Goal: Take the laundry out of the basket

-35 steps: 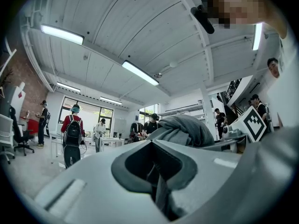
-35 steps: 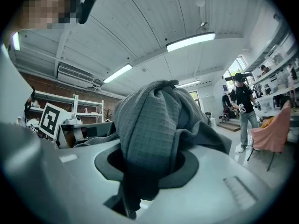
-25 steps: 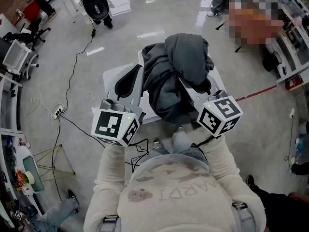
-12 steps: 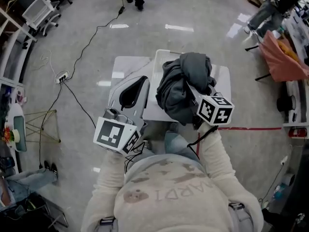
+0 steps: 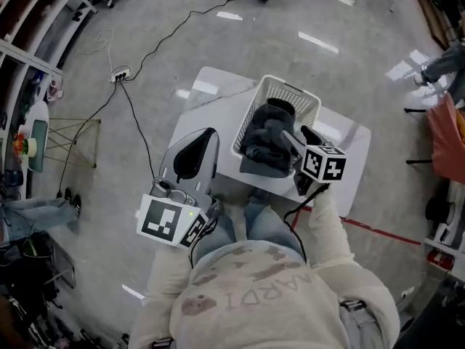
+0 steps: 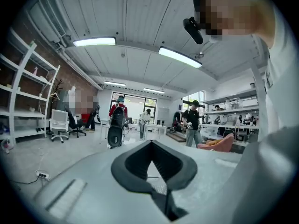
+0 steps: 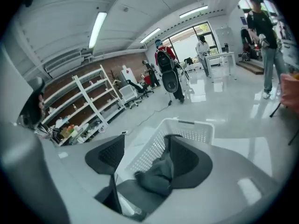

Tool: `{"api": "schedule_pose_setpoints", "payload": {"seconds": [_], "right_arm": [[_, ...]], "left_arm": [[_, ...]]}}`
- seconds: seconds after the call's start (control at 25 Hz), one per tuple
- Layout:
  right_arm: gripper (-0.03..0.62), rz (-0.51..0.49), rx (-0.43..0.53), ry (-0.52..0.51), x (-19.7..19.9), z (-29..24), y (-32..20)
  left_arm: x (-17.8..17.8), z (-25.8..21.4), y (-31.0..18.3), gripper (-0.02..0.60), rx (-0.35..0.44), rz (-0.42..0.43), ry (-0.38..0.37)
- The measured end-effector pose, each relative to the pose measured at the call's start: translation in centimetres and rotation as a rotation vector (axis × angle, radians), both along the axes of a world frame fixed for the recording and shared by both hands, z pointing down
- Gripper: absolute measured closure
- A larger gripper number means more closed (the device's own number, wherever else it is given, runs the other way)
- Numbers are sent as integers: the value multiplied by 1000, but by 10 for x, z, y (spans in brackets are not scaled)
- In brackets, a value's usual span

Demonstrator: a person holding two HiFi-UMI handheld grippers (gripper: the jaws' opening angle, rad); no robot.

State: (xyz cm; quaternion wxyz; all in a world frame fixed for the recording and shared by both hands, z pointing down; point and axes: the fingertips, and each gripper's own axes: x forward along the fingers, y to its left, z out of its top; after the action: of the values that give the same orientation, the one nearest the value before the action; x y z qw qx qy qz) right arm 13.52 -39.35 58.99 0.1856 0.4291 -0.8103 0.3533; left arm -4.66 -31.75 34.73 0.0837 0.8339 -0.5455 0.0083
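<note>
One smooth white worktop (image 5: 203, 97) carries a white plastic basket (image 5: 280, 86), rectangular with perforated walls. We see the basket in the middle of the worktop, its short end by the far edge. A soft, dark grey garment (image 5: 265, 140) lies crumpled inside it, one fold draped over the rim nearest us.

Our right gripper (image 5: 299, 138) reaches in from the near edge, jaws spread wide around a fold of the garment and not clamped on it. The left gripper (image 5: 195, 145) hovers over the worktop's left edge, wide and empty.

Half a second ago the garment bulged high over the right gripper; now it sits lower and the basket's mesh wall shows.
</note>
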Motion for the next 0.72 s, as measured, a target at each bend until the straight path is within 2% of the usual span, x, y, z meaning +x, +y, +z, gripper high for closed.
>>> {"api": "schedule_pose_setpoints", "payload": {"seconds": [0.16, 0.28, 0.32, 0.36, 0.56, 0.72], "right_arm": [[299, 22, 189, -199, 2, -67, 22], [463, 51, 367, -334, 10, -140, 52], [528, 54, 423, -346, 9, -163, 62], [567, 52, 477, -347, 5, -184, 73], [568, 60, 715, -316, -18, -256, 168], [568, 74, 795, -320, -43, -279, 261]], "left_arm": [[-7, 11, 7, 581, -10, 7, -8], [7, 13, 19, 581, 7, 59, 9], [11, 10, 23, 581, 18, 80, 16], [14, 5, 29, 581, 30, 102, 22], [24, -26, 92, 581, 120, 209, 33], [14, -40, 161, 581, 169, 261, 19]]}}
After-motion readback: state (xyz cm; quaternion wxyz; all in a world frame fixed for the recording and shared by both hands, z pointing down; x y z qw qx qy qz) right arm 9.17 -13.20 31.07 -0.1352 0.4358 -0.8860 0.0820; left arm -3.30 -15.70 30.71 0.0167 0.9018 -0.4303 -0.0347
